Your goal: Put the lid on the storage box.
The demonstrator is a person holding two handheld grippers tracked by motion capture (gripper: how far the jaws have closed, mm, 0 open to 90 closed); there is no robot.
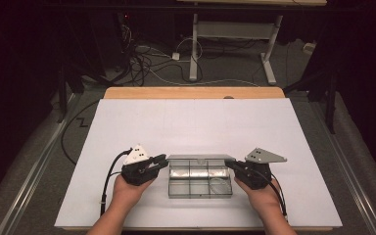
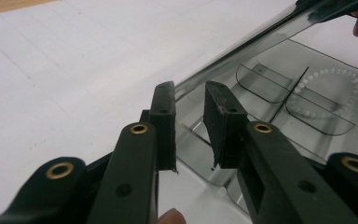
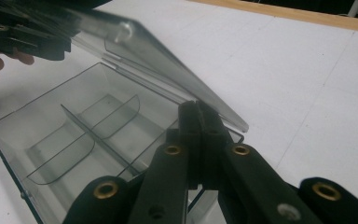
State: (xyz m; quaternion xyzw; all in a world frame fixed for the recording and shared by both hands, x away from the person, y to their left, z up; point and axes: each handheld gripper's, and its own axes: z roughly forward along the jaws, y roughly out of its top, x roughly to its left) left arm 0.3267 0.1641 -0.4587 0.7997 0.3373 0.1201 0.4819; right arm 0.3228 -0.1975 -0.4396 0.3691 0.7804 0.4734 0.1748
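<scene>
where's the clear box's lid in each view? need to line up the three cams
High view: the lid is the raised strip along the far edge of the clear box, between the two grippers, bottom centre.
Left gripper view: slants from centre to the upper right corner.
Right gripper view: slants from upper left down to centre.
Shared landmark: the curved dividers inside the box.

Compartment box [image 1: 200, 183] near table's [image 1: 127, 122] front edge, left gripper [image 1: 160, 162] left, right gripper [image 1: 231, 165] right
</scene>
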